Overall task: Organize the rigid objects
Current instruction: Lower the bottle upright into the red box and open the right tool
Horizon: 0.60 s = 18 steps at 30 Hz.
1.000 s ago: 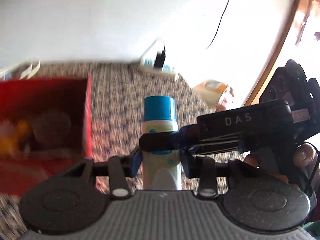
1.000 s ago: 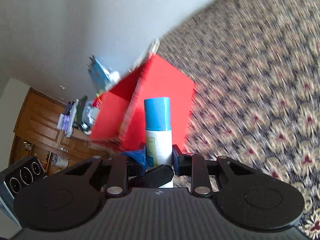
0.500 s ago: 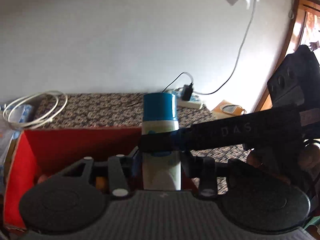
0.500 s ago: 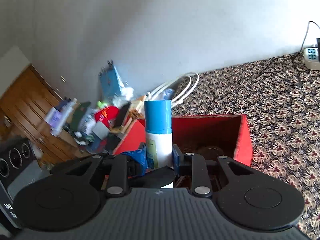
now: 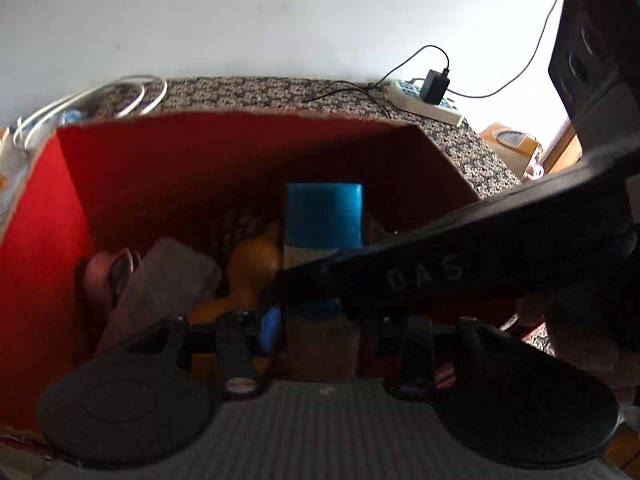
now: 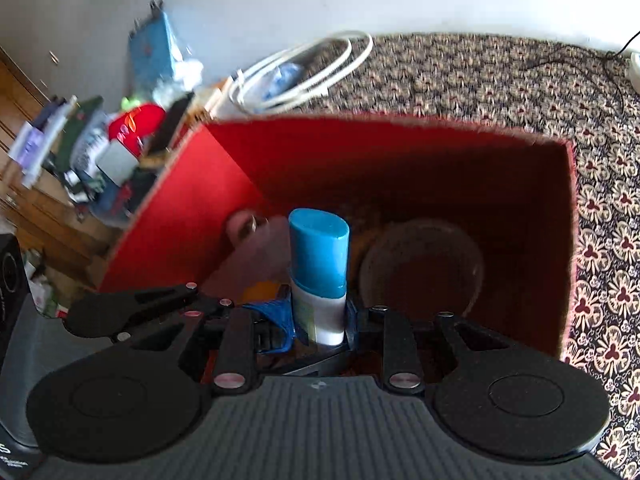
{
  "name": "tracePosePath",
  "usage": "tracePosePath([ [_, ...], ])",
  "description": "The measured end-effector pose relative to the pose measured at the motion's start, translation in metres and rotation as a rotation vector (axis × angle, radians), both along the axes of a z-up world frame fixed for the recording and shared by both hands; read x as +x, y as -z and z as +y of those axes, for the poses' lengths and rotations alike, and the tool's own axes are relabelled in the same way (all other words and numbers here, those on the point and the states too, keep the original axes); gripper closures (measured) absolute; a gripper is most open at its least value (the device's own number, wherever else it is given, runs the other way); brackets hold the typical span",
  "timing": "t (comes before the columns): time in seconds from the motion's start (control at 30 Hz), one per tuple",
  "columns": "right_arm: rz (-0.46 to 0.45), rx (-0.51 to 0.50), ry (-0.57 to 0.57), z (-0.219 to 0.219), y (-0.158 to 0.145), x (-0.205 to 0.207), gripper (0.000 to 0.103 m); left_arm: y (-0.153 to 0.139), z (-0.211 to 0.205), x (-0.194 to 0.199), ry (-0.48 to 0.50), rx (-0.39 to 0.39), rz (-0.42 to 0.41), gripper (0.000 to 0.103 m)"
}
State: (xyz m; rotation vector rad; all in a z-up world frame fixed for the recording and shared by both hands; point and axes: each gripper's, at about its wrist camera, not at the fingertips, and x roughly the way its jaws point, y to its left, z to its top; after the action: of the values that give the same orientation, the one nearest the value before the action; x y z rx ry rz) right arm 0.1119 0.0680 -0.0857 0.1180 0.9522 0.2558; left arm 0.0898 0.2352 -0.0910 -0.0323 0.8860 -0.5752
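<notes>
**Two grippers hold a blue-capped bottle over a red box**

The left gripper pinches the lower body of a white bottle with a blue cap. Its blue-padded fingers press on either side of the bottle, which stands upright between them. The right gripper pinches the same bottle low down, its pads closed against the white body. In the left wrist view, the right gripper's black body reaches in from the right edge, and one of its fingers crosses in front of the bottle.

The bottle sits above the open top of a red cardboard box, with its cap seen against the box's dark inside. Several things lie in the box. A grey flat rectangular object leans at the left. An orange rounded object lies just beside the bottle. A dark round bowl sits at the right of the bottle.

The box rests on a patterned floral cloth. Behind the box lies a coil of white cable. Farther back, by the white wall, a white power strip holds a black plug. A cluttered heap of small items lies beside the box's left wall.
</notes>
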Motion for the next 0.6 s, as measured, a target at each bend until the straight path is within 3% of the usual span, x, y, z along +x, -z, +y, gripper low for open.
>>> tracePosePath([
  [0.13,0.020,-0.028,0.019,0.000,0.006,0.004,0.092,0.002,0.004,0.001,-0.011,-0.013,0.021,0.066],
  [0.33,0.007,0.044,0.047,-0.008,0.013,0.003,0.092,-0.001,0.003,-0.001,-0.027,0.020,-0.022,0.068],
  [0.6,-0.115,0.202,0.140,-0.025,0.002,-0.013,0.089,-0.019,0.005,-0.008,-0.070,0.041,-0.095,0.060],
])
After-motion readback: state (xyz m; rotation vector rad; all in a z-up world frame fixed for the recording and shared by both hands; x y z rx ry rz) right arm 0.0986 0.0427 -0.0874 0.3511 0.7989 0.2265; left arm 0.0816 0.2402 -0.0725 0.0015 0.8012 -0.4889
